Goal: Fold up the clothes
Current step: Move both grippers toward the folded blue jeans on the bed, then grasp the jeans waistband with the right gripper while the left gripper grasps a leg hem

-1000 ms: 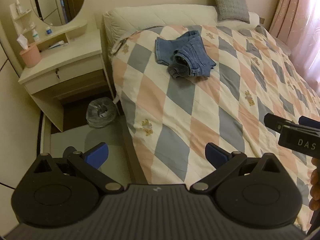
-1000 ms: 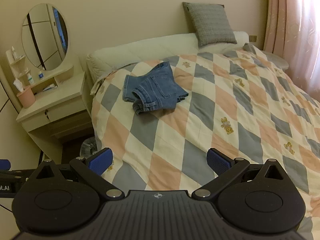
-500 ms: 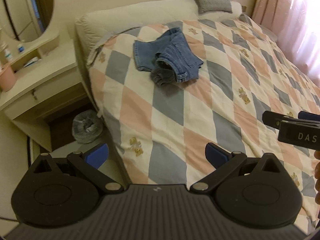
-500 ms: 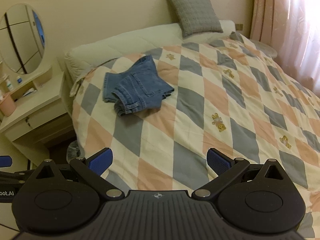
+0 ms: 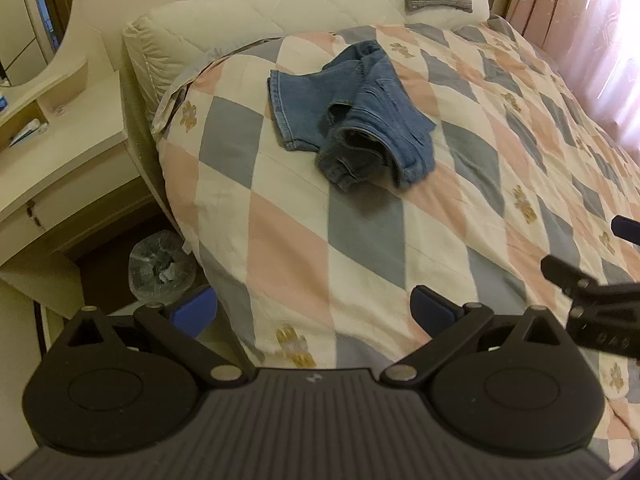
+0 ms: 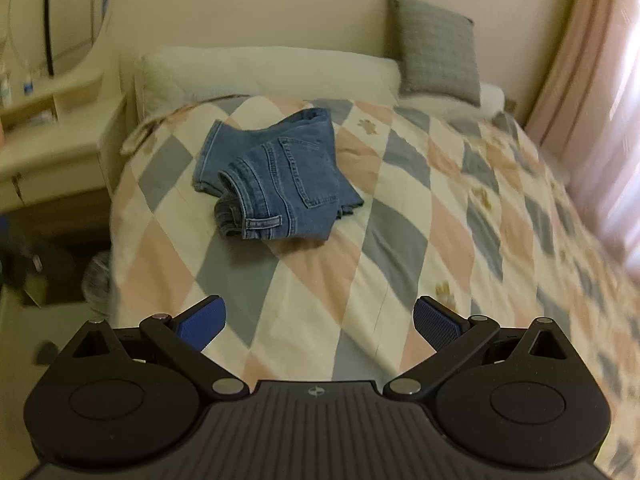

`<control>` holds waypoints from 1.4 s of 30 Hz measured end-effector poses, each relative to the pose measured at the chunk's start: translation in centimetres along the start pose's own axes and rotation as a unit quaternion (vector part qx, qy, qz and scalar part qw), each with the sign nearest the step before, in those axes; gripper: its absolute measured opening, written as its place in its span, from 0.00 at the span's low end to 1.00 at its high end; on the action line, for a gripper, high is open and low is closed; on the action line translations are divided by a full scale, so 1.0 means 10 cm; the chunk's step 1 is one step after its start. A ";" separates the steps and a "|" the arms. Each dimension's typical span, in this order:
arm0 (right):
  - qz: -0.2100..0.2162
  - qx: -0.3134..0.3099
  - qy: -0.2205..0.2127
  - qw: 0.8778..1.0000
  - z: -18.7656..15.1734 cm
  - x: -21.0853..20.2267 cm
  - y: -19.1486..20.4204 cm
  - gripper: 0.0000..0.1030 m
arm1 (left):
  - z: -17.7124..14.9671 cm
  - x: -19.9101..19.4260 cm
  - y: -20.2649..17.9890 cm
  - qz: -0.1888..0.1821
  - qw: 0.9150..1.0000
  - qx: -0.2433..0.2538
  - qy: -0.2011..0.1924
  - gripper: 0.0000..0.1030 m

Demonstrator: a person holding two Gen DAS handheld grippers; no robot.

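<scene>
1. Both cameras have closed in on the bed since a second ago; the jeans now fill more of each view, and the dressing table has slid toward the left edge.
2. Nearest the lens, the left gripper (image 5: 312, 310) hangs over the near corner of the quilt with its blue pads spread wide and nothing between them.
3. The right gripper (image 6: 318, 322) is likewise released, pads far apart, above the quilt's foot end; its dark body also juts in at the right edge of the left wrist view.
4. Beneath both lies the quilt (image 6: 420, 216), a diamond patchwork of pink, grey-blue and cream with small bear prints.
5. Off the bed's left side, a clear-bagged waste bin (image 5: 162, 266) stands on the floor, beside the cream dressing table (image 5: 60, 160).
6. Farther up the bed, the jeans (image 6: 276, 186) lie bunched on the quilt near the head end, well apart from either gripper, waistband and a back pocket facing up, one leg folded under.
7. Beyond them a cream headboard cushion (image 6: 272, 72) runs across, with a grey pillow (image 6: 436, 44) propped at the wall and pink curtains (image 6: 592, 80) at right.
</scene>
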State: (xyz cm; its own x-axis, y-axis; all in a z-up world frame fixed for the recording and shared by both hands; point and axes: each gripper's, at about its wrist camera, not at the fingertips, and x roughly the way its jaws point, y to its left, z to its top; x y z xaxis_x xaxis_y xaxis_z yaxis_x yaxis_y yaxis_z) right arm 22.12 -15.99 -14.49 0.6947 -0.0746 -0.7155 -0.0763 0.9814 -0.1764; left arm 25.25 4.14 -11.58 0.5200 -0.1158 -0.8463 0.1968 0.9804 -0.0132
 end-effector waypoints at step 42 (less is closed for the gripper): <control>-0.050 0.031 0.005 0.998 0.80 2.58 -1.53 0.32 | 0.75 2.49 -1.02 0.041 0.934 0.343 -0.090 0.79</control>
State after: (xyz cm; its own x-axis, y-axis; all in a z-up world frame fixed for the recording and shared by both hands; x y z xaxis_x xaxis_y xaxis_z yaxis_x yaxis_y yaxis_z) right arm 46.93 -31.48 -24.88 0.6897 -0.1739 -0.7029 0.0376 0.9780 -0.2051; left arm 42.43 -9.89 -28.51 0.6765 -0.1300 -0.7249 0.6035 0.6620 0.4445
